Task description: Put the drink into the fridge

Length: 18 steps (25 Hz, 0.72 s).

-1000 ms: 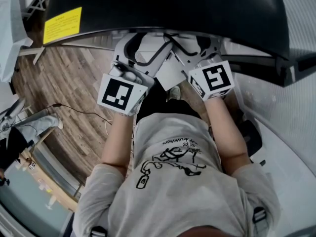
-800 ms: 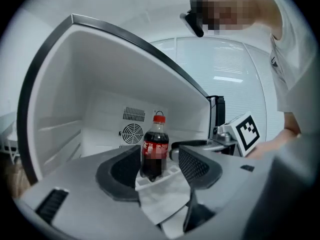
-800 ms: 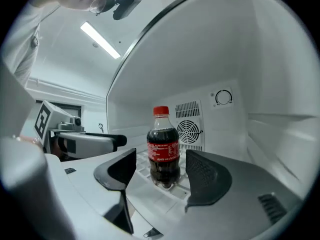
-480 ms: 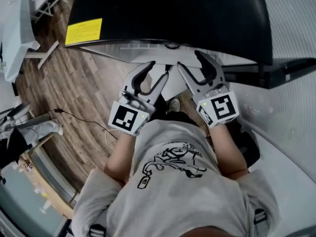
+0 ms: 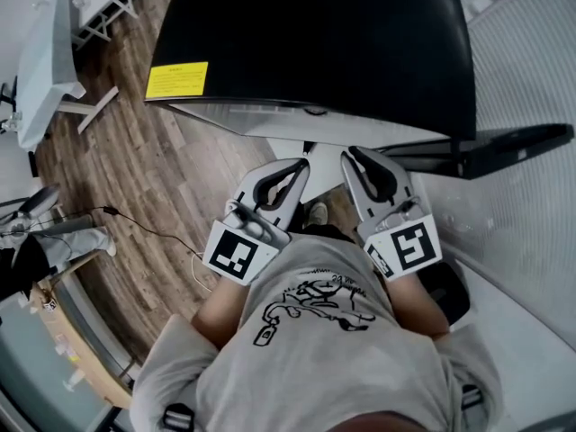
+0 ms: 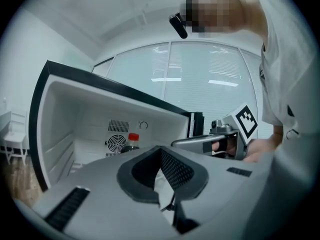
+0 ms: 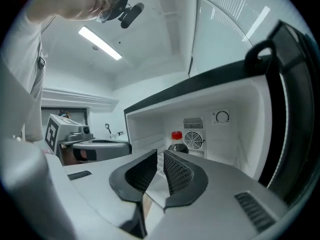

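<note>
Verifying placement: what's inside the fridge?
In the fridge, a red-capped bottle stands by the back wall's fan grille. The right gripper, jaws closing on nothing, covers the bottle's body and the floor.

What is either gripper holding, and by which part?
Nothing. Jaws of the left gripper are shut empty; those of the right gripper are closing, nothing between.

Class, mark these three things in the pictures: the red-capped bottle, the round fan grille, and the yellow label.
red-capped bottle (image 7: 176, 135): right gripper view, on its red cap.
round fan grille (image 7: 194, 140): right gripper view, centre of the grille.
yellow label (image 5: 176, 80): head view, middle of the label.
</note>
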Each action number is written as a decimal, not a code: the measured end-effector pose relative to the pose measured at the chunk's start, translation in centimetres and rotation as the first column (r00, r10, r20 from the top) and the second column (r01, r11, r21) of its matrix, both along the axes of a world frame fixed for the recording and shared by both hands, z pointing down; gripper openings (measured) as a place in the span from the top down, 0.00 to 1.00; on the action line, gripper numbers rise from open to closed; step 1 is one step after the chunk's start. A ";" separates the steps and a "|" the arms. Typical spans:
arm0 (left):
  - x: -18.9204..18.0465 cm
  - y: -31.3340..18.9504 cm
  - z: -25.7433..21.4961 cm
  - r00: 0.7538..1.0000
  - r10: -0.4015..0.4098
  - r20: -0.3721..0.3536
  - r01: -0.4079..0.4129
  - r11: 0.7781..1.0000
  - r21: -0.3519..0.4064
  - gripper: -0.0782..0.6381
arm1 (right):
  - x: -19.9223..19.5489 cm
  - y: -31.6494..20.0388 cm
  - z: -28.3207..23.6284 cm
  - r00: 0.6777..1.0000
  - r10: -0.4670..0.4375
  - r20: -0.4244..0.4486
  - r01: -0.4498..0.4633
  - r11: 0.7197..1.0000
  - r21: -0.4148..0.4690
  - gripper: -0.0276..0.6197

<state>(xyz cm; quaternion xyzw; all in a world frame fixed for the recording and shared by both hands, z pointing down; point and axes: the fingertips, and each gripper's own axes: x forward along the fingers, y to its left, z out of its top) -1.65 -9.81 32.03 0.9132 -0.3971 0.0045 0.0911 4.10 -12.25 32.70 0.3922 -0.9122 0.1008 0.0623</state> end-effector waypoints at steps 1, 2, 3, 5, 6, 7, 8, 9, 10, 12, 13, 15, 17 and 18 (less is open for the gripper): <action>0.2 0.4 -0.8 1.000 0.006 -0.012 -0.006 1.000 0.006 0.89 | -0.1 0.4 -0.6 1.000 -0.003 -0.005 0.003 1.000 0.004 0.86; 0.4 0.7 -1.5 1.000 0.011 -0.026 -0.011 1.000 0.012 0.89 | -0.3 0.7 -1.3 1.000 -0.005 -0.003 0.005 1.000 0.008 0.87; 0.7 1.0 -2.1 0.999 0.016 -0.040 -0.015 1.000 0.016 0.89 | -0.3 1.1 -1.9 1.000 -0.007 0.002 0.007 1.000 0.009 0.87; 1.2 1.6 -3.1 0.998 0.026 -0.059 -0.026 1.000 0.013 0.89 | -0.2 1.8 -3.0 1.000 -0.014 0.015 0.014 1.000 0.007 0.87; 1.5 1.7 -3.4 0.998 0.031 -0.063 -0.030 0.999 0.012 0.89 | -0.1 2.1 -3.4 1.000 -0.019 0.018 0.019 1.000 0.008 0.88; 1.7 1.8 -3.7 0.997 0.034 -0.063 -0.033 0.999 0.013 0.89 | -0.1 2.2 -3.7 1.000 -0.026 0.016 0.026 1.000 0.011 0.88; 1.9 1.8 -4.0 0.998 0.035 -0.061 -0.034 0.999 0.014 0.89 | -0.2 2.3 -4.0 0.999 -0.033 0.010 0.033 0.999 0.014 0.88; 2.0 1.8 -4.3 0.998 0.035 -0.057 -0.034 0.999 0.013 0.89 | -0.2 2.5 -4.2 0.999 -0.038 -0.002 0.038 0.999 0.019 0.88; 2.1 1.9 -4.4 0.998 0.036 -0.052 -0.035 0.999 0.012 0.89 | -0.3 2.6 -4.4 0.999 -0.042 -0.021 0.042 0.999 0.024 0.89; 2.5 2.2 -4.6 0.998 0.040 -0.045 -0.040 0.999 0.012 0.89 | -0.4 2.9 -4.6 0.998 -0.042 -0.057 0.044 0.999 0.032 0.89; 2.6 2.3 -4.7 0.998 0.042 -0.044 -0.041 0.999 0.013 0.89 | -0.4 3.1 -4.8 0.997 -0.042 -0.064 0.045 0.998 0.035 0.89; 2.8 2.5 -4.8 0.998 0.039 -0.040 -0.038 0.999 0.013 0.89 | -0.5 3.4 -5.1 0.997 -0.046 -0.067 0.049 0.998 0.038 0.90; 2.9 2.5 -5.0 0.999 0.033 -0.040 -0.032 0.999 0.011 0.89 | -0.6 3.6 -5.3 0.997 -0.049 -0.065 0.052 0.998 0.036 0.90; 2.9 2.5 -5.0 0.999 0.030 -0.042 -0.030 1.000 0.010 0.89 | -0.6 3.6 -5.4 0.997 -0.051 -0.062 0.053 0.998 0.033 0.90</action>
